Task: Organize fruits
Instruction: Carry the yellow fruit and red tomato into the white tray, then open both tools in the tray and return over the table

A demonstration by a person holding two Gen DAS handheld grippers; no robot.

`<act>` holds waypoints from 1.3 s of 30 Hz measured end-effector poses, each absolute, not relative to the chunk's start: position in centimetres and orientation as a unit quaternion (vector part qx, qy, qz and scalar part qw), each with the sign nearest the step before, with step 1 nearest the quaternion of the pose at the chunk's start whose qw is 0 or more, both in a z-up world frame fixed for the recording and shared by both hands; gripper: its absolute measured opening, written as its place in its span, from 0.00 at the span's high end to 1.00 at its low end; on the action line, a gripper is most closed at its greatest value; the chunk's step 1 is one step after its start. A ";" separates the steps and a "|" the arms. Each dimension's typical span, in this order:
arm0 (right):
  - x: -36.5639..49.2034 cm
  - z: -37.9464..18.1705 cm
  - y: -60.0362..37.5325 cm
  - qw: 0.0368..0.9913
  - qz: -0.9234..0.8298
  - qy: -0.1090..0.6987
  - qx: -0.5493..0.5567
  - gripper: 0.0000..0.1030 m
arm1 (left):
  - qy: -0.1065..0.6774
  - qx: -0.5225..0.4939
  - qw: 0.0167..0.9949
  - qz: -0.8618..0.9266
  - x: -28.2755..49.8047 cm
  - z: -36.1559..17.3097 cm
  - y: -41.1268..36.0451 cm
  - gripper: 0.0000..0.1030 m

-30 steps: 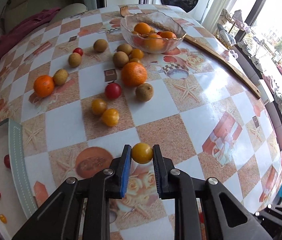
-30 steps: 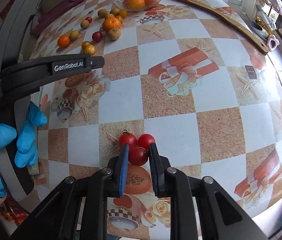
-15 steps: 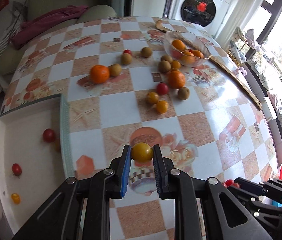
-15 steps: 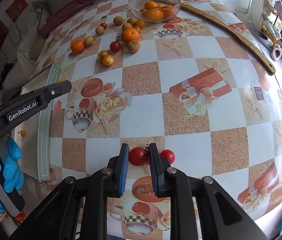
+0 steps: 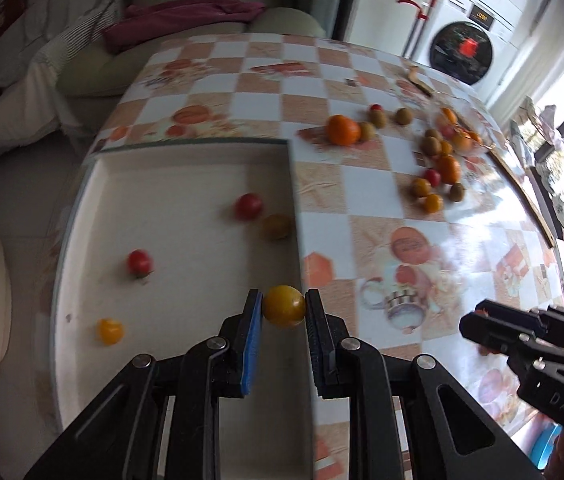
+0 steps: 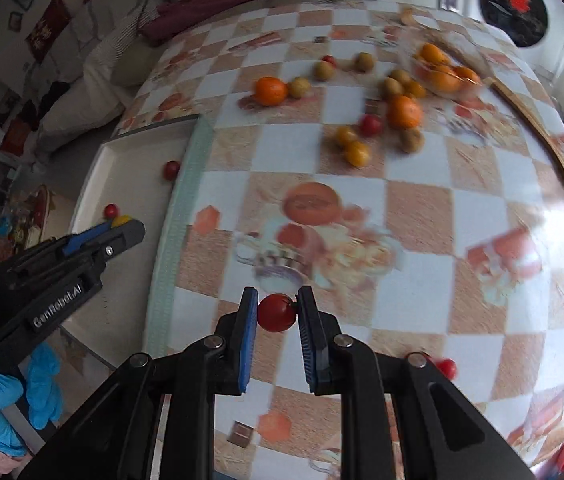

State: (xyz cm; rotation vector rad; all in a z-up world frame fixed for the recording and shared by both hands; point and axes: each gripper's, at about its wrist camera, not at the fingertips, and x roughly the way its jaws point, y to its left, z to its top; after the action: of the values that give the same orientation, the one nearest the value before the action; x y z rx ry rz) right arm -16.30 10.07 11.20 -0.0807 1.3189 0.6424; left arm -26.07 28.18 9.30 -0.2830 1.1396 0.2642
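Observation:
My left gripper point(image 5: 283, 307) is shut on a yellow cherry tomato point(image 5: 284, 306) and holds it over the right edge of the white tray point(image 5: 186, 184). The tray holds two red tomatoes point(image 5: 248, 206) point(image 5: 139, 261) and two yellow ones point(image 5: 276, 225) point(image 5: 110, 331). My right gripper point(image 6: 277, 313) is shut on a red cherry tomato point(image 6: 276, 313) above the table, right of the tray point(image 6: 130, 184). The left gripper also shows in the right wrist view point(image 6: 122, 226), over the tray.
Loose oranges, kiwis and small tomatoes point(image 5: 434, 168) lie on the checkered table near a glass bowl of oranges point(image 6: 442, 72). One red tomato point(image 6: 447, 367) lies by my right gripper. A wooden strip point(image 6: 554, 152) runs along the right. A sofa stands behind.
Both grippers have swung left toward the tray with their tomatoes held. The left gripper now hangs over the tray's edge; the right has left the other red tomatoes behind.

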 end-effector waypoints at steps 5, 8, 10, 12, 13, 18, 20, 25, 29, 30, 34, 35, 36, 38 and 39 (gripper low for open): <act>-16.9 11.8 15.2 0.728 0.338 0.594 -0.052 0.79 | 0.539 -0.150 0.811 0.172 -29.4 8.6 31.9 0.78; -17.2 11.9 18.4 0.718 0.364 0.590 -0.062 0.79 | 0.541 -0.162 0.801 0.196 -31.0 7.9 33.7 0.78; -17.3 11.6 20.3 0.708 0.378 0.593 -0.063 0.79 | 0.546 -0.170 0.793 0.210 -31.9 7.2 34.8 0.78; -17.4 11.1 22.2 0.698 0.387 0.599 -0.066 0.79 | 0.550 -0.173 0.786 0.222 -32.5 6.5 35.6 0.78; -17.5 10.8 23.0 0.695 0.390 0.601 -0.070 0.79 | 0.552 -0.171 0.783 0.228 -32.8 6.2 35.9 0.78; -17.8 9.2 26.4 0.681 0.401 0.605 -0.095 0.79 | 0.560 -0.170 0.774 0.240 -33.4 4.9 36.6 0.78; -17.7 8.6 27.4 0.678 0.399 0.609 -0.102 0.79 | 0.563 -0.170 0.772 0.241 -33.5 4.6 36.8 0.78; -17.5 7.4 29.1 0.674 0.396 0.612 -0.122 0.79 | 0.575 -0.164 0.766 0.238 -33.2 3.9 37.0 0.78; -17.4 6.3 29.7 0.668 0.391 0.619 -0.136 0.78 | 0.583 -0.161 0.761 0.236 -32.9 3.4 37.2 0.77; -17.4 6.1 29.8 0.666 0.390 0.620 -0.138 0.78 | 0.583 -0.161 0.761 0.235 -32.9 3.4 37.2 0.77; -17.2 5.4 29.8 0.661 0.384 0.630 -0.134 0.77 | 0.587 -0.153 0.761 0.230 -32.6 3.3 37.1 0.74; -17.1 5.3 29.8 0.661 0.384 0.631 -0.133 0.77 | 0.588 -0.151 0.761 0.230 -32.6 3.3 37.1 0.65; -17.1 5.3 29.8 0.660 0.386 0.631 -0.132 0.72 | 0.587 -0.150 0.762 0.231 -32.6 3.4 37.2 0.34; -17.1 5.2 30.2 0.660 0.389 0.629 -0.134 0.46 | 0.559 -0.145 0.781 0.239 -32.8 4.4 37.0 0.21; -17.1 5.3 30.2 0.662 0.387 0.627 -0.136 0.30 | 0.553 -0.143 0.787 0.233 -32.7 4.7 36.9 0.21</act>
State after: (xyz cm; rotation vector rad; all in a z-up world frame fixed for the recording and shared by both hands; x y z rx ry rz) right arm -17.09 30.17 5.29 -0.3086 1.4182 0.8761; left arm -32.68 36.93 4.73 -0.3076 1.1930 0.5019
